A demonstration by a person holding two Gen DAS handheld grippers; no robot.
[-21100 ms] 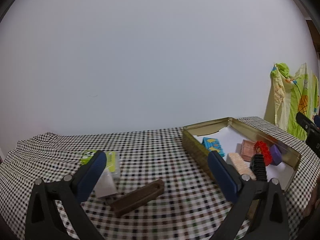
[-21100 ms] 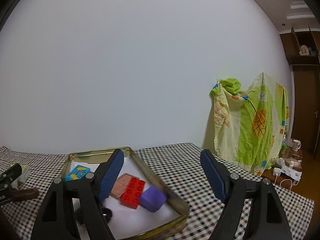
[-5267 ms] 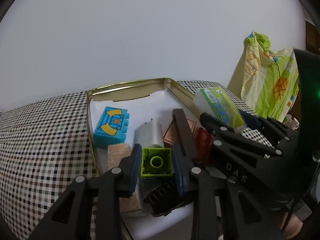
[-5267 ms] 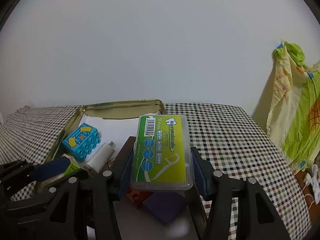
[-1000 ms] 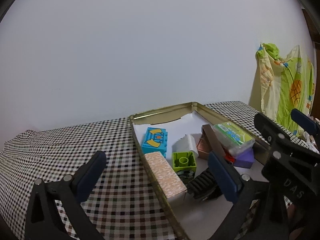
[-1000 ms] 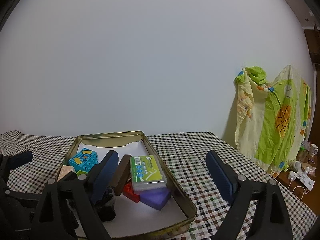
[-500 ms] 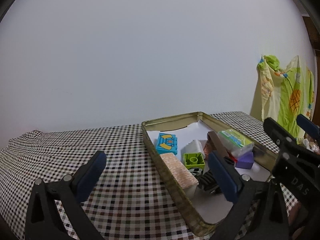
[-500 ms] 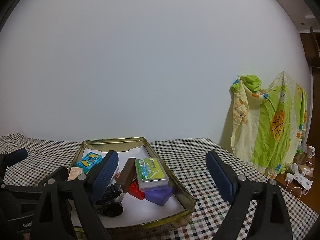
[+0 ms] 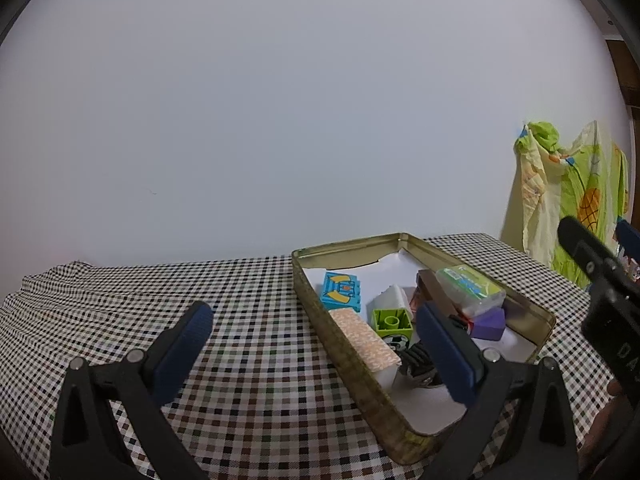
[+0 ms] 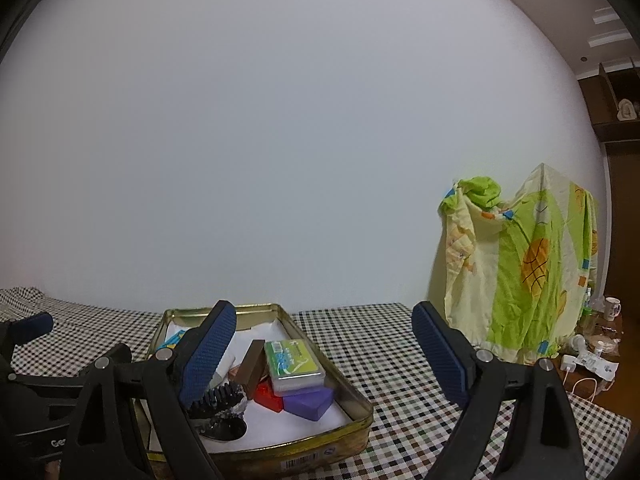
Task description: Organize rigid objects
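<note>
Left gripper [image 9: 320, 348] in your hand: fingers spread wide, empty, above checkered cloth [image 9: 248, 320] beside gold tin [image 9: 344, 344]. Right gripper [image 10: 328, 344] likewise wide apart, holding nothing. Floss box [image 10: 293, 361] rests in tin atop purple block [image 10: 308, 402] and red brick [image 10: 267, 398]; brown bar [image 10: 251, 368] leans alongside; green brick [image 9: 392, 322], blue brick [image 9: 341, 292] also inside.

Black claw [image 9: 316, 350] frames, blue ribbed pads, silver screws
</note>
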